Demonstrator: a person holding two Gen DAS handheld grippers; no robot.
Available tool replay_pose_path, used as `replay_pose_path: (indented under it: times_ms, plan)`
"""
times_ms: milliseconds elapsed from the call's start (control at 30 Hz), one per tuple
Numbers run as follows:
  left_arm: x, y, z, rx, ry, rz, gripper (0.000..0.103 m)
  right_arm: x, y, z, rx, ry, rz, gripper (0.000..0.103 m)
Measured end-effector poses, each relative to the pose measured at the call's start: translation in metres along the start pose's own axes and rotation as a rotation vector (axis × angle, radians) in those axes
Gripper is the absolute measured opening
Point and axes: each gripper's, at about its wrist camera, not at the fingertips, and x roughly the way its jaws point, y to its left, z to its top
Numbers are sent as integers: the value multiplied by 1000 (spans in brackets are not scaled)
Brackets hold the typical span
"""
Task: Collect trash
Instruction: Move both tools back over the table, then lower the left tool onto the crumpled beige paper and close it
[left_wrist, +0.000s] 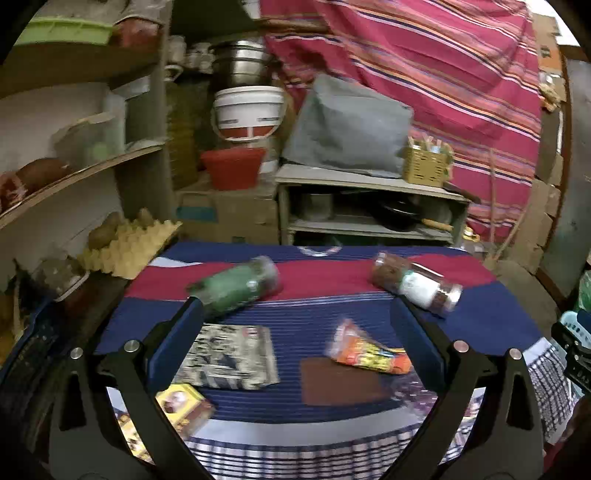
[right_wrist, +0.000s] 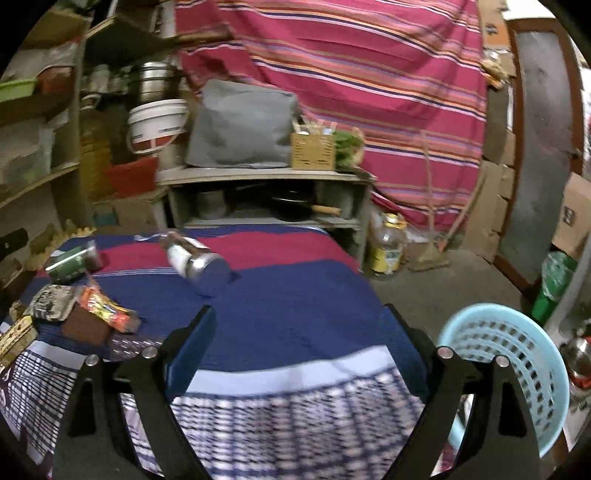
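Trash lies on a table under a blue and red striped cloth (left_wrist: 314, 317). A green bottle (left_wrist: 236, 282) and a clear bottle with brown and white contents (left_wrist: 415, 282) lie on their sides at the far part. Nearer are a black-and-white packet (left_wrist: 231, 356), an orange snack wrapper (left_wrist: 369, 352), a brown flat square (left_wrist: 341, 378) and a yellow box (left_wrist: 184, 406). My left gripper (left_wrist: 295, 314) hangs open over the packet and wrapper, holding nothing. My right gripper (right_wrist: 299, 317) is open over bare cloth (right_wrist: 295, 314), with the clear bottle (right_wrist: 188, 256) ahead to its left. A light blue basket (right_wrist: 506, 365) stands at its right.
Shelves with an egg tray (left_wrist: 129, 247) flank the table's left side. Behind it a low grey shelf unit (left_wrist: 369, 206) holds pans, with a grey bundle (left_wrist: 347, 125) and a yellow caddy (left_wrist: 426, 164) on top. A striped curtain (right_wrist: 351, 92) hangs at the back. A jar (right_wrist: 388, 247) stands on the floor.
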Motion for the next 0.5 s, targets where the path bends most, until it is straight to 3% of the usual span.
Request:
replay_pose_path:
  times_ms: [500]
  plan:
    - [21, 98, -12, -141, 64, 114, 97, 27, 99, 30, -28, -16, 146, 88]
